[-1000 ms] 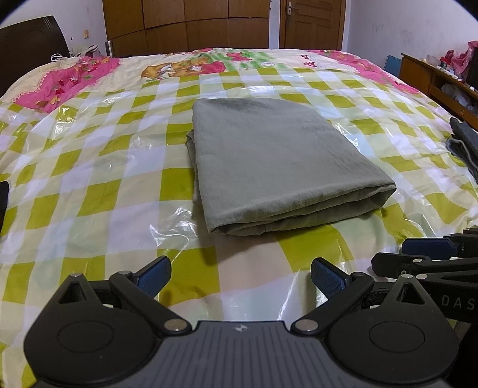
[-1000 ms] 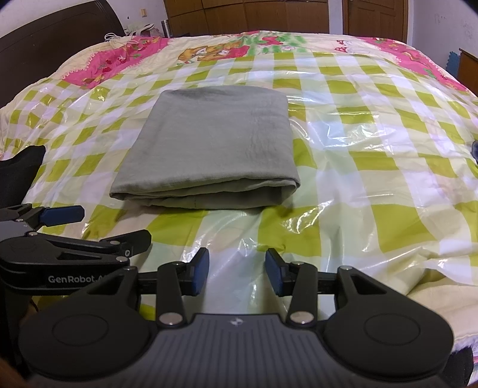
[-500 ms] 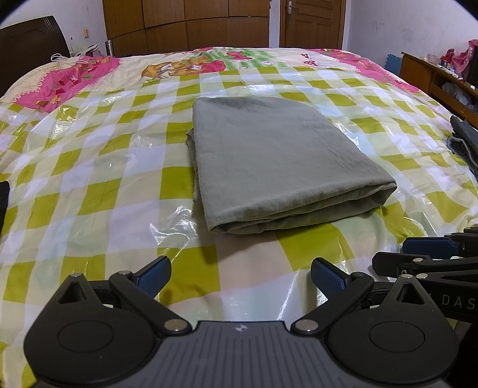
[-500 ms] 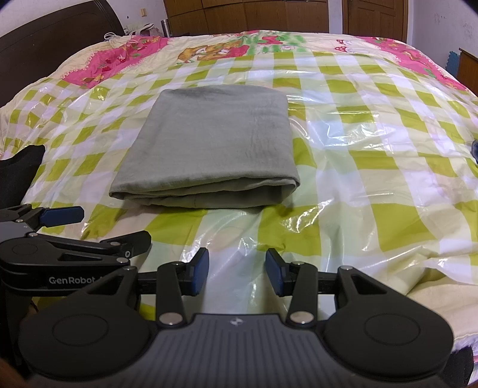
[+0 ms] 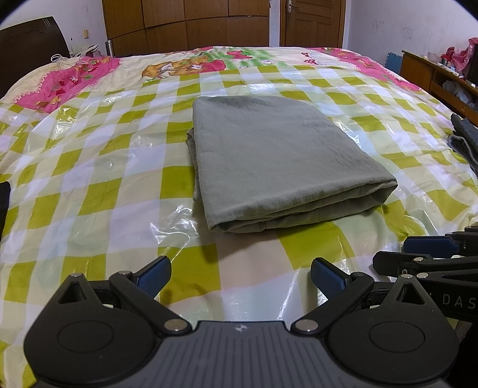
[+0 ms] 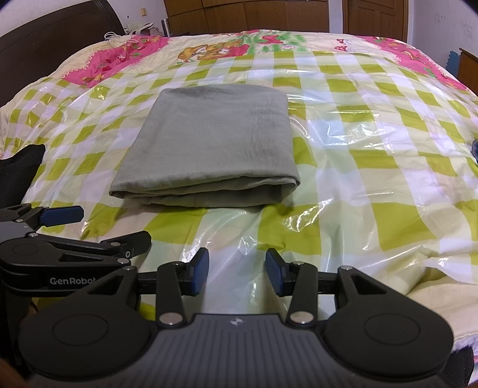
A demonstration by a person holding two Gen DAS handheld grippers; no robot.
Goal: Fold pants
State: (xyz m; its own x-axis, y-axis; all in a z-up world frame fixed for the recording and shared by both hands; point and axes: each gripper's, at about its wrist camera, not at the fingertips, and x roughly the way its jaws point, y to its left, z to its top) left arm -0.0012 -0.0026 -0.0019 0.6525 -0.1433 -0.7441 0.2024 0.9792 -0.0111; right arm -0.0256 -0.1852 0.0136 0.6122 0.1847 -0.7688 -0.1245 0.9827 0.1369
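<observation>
Nothing has moved since the earlier frames: both grippers hang where they were and the folded cloth lies as it did. At the bottom of the left wrist view the left gripper has its jaws spread wide, blue pads far apart, with only bedcover between them. At the bottom of the right wrist view the right gripper stands with its jaws parted by a narrower gap, and nothing is between its blue pads either. Each gripper shows in the other's view: the right one at the lower right edge of the left view, the left one at the lower left of the right view. Just beyond both, in the middle of each frame, lie the grey-green pants, folded into a neat flat rectangle with the rounded fold edge facing the cameras and layered edges showing along the left side. They rest apart from both grippers on a clear plastic sheet that covers a yellow-green and white checked bedspread with pink cartoon borders. A dark headboard is at the upper left, wooden wardrobe doors at the top, and a dark garment lies at the right edge.
</observation>
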